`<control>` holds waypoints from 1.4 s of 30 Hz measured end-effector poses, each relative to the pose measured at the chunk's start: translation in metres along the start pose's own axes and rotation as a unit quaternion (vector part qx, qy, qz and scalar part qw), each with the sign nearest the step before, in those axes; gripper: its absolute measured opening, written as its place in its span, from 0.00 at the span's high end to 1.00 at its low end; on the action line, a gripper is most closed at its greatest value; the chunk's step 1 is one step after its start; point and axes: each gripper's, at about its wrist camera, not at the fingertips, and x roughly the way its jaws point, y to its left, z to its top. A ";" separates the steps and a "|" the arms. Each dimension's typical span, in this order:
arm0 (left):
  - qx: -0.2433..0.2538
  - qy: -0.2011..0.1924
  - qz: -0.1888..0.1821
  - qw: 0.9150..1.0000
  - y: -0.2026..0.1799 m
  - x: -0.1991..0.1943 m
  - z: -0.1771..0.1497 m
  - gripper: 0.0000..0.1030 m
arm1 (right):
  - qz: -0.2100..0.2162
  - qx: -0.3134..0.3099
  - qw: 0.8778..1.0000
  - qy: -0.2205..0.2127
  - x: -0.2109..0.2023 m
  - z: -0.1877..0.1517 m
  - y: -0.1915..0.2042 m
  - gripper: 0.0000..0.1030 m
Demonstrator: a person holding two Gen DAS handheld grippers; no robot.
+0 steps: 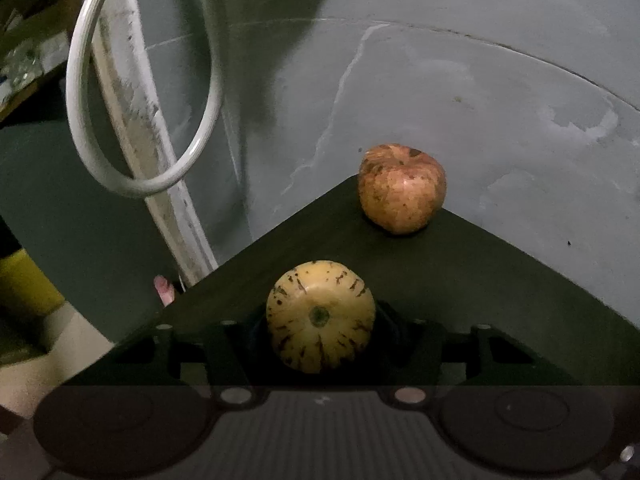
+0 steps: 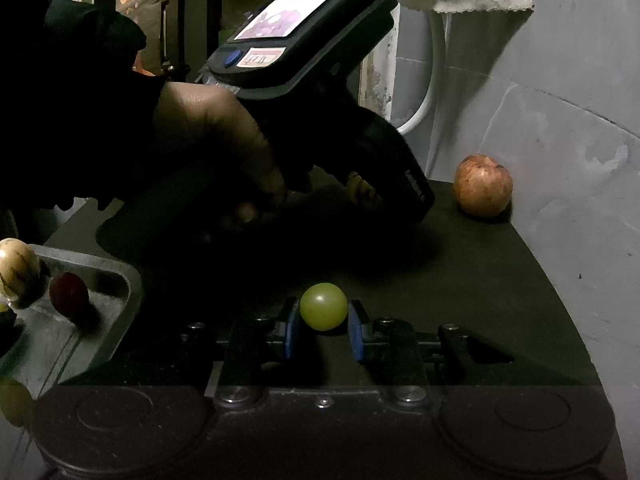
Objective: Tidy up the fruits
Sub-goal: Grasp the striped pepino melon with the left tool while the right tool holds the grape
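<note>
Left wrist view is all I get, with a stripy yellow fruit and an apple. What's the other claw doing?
Observer: The right claw is shut on a green grape.
Operator: Is there somewhere to put fruit?
Observer: Probably. A metal tray sits at the left edge of the right wrist view.
Operator: Is anything in it yet?
Observer: Yes, a red grape and a pale striped fruit.
</note>
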 end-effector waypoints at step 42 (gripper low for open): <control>-0.066 0.043 -0.002 0.997 -0.022 -0.040 -0.027 0.48 | 0.019 0.050 0.999 0.010 -0.021 -0.012 -0.008 0.74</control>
